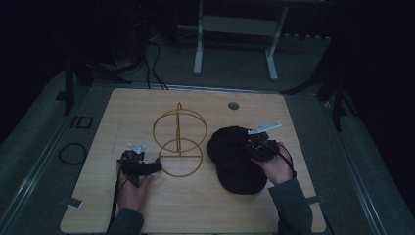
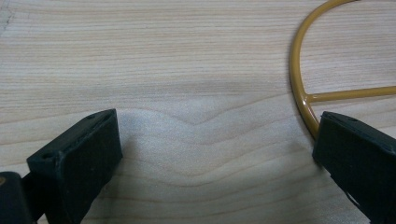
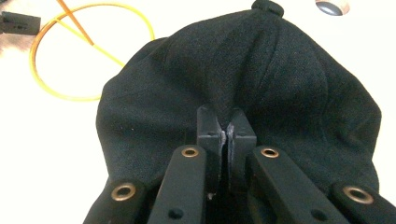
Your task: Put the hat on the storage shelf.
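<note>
- Left gripper [image 1: 152,166], jaws spread wide and holding nothing, resting on the table [image 2: 187,60]; base ring of the gold wire stand [image 1: 179,142] just beside one jaw tip.
- Black cap [image 1: 234,159], right of the stand, crown fabric pinched between the closed jaws of the right gripper [image 3: 226,122] (top button beyond the tips).
- Stand well apart from those jaws, toward the left; right hand [image 1: 278,169] nearer the cap.

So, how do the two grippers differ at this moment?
The left gripper has its fingers wide apart with only bare table between them; the right gripper has its fingers shut on a fold of the black cap. The left one sits beside the yellow wire stand, the right one over the cap. Both are black and hand-held.
</note>
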